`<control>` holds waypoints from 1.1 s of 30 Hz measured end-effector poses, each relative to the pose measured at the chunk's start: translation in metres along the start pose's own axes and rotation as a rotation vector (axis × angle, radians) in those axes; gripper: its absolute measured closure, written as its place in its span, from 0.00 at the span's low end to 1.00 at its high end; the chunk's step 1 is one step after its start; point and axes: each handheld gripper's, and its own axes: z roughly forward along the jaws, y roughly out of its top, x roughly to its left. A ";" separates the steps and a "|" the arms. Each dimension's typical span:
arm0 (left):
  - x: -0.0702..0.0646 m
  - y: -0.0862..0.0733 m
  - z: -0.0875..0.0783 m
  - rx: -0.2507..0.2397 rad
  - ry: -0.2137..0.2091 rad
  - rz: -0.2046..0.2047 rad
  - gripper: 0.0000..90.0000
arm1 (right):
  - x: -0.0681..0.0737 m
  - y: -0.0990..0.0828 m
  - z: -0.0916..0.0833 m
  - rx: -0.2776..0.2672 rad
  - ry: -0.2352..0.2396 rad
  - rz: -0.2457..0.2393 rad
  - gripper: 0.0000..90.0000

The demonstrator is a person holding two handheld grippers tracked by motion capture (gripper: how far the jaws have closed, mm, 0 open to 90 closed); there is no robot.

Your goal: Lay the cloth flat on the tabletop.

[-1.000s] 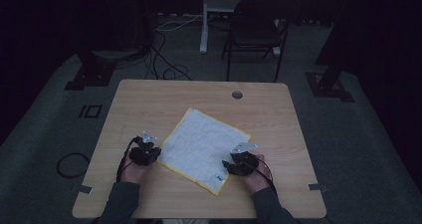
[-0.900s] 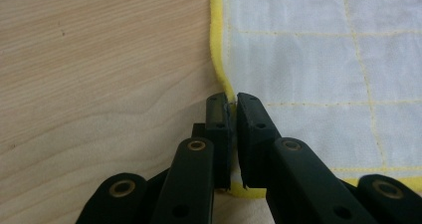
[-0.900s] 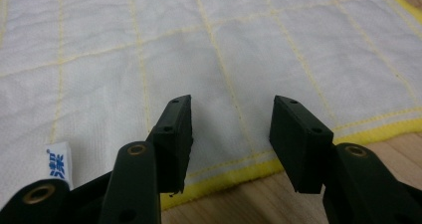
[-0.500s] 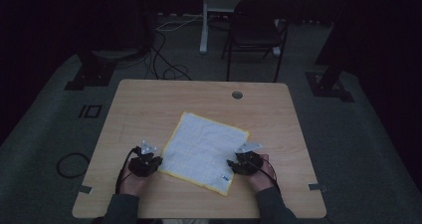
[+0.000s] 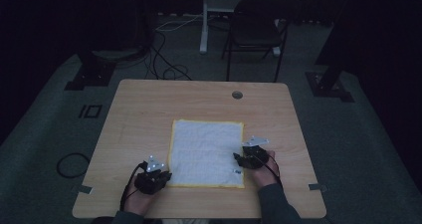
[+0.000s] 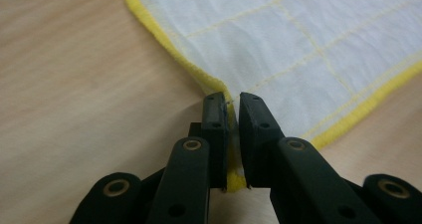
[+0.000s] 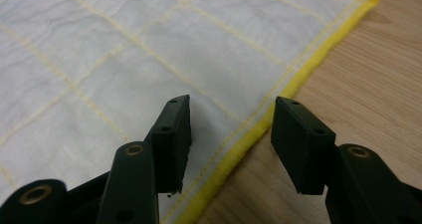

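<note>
We see a white cloth (image 5: 206, 153) with a yellow hem lying flat on a wooden table (image 5: 144, 109). At the cloth's near left corner, the left gripper (image 6: 234, 102) has that corner between its jaws, which have just been easing apart. At the cloth's right edge, the right gripper (image 7: 231, 117) stands wide open, straddling the hem, gripping nothing.

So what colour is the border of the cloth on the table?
Yellow, around a white cloth with faint yellow grid stitching; the left gripper view shows it best.
</note>
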 end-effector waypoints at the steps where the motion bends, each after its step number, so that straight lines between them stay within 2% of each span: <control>1: -0.002 0.000 0.000 0.001 -0.006 -0.002 0.91 | -0.001 0.000 0.000 -0.002 0.000 0.001 0.55; 4: -0.003 -0.001 -0.001 -0.004 -0.007 0.005 0.87 | -0.002 0.000 0.001 0.000 -0.003 0.005 0.55; 6: -0.002 0.000 -0.001 -0.024 0.008 0.003 0.78 | -0.001 0.002 0.001 0.008 -0.014 -0.012 0.55; 7: -0.001 0.001 -0.002 -0.033 0.016 0.001 0.77 | -0.001 0.003 0.001 0.012 -0.018 -0.023 0.55; 14: 0.017 0.020 -0.008 -0.120 0.073 -0.047 0.73 | -0.002 0.004 0.002 0.012 -0.013 -0.020 0.55; 21: 0.034 0.044 -0.002 -0.192 0.094 -0.069 0.70 | -0.004 0.003 0.002 0.010 -0.003 -0.013 0.54; 27: 0.042 0.058 0.005 -0.212 0.103 -0.073 0.69 | -0.004 0.003 0.002 0.009 0.001 -0.006 0.54; 33: 0.048 0.063 0.012 -0.198 0.097 -0.077 0.69 | -0.004 0.003 0.002 0.008 0.000 -0.005 0.54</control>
